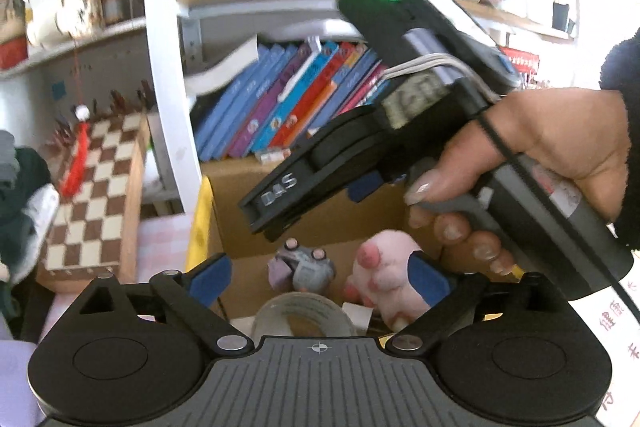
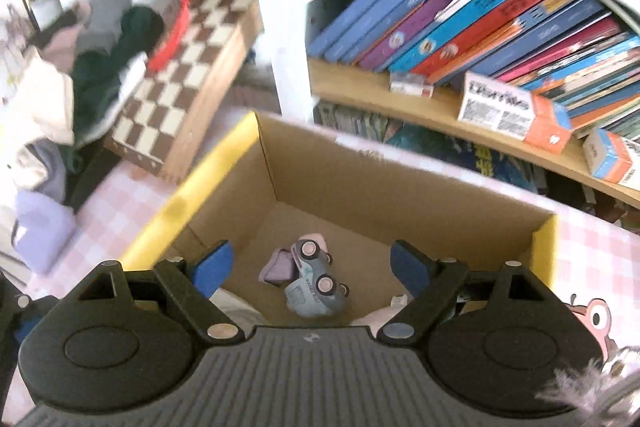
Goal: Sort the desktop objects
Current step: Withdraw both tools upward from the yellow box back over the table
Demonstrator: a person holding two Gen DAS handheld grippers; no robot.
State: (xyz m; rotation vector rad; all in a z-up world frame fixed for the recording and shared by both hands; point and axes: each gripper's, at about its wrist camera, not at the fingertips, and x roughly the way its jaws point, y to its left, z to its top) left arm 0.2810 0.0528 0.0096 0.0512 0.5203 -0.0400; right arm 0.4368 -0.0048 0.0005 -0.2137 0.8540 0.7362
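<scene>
**Over the box, both grippers spread and empty**

Above the cardboard box [image 2: 352,183] you are holding both grippers, and neither is carrying anything. Your left gripper [image 1: 318,279] is standing wide, its blue pads [image 1: 210,277] flanking open air over the box. Your right gripper [image 2: 312,269] is likewise spread, nothing between its pads [image 2: 212,269]. Your right hand [image 1: 532,155] is wrapping that tool's handle in the left view, just ahead of the left gripper.

Down on the box floor a toy car [image 2: 316,281] is lying tipped on its side, wheels showing, touching a small lilac piece [image 2: 278,267]. A pink plush paw [image 1: 384,271] is sitting beside the car, and a tape roll [image 1: 304,315] is lying nearest the left camera. Behind the box, books [image 2: 460,15] are leaning on a shelf, and a chessboard [image 2: 188,67] is sitting to the left on the pink checked cloth [image 2: 108,211]
</scene>
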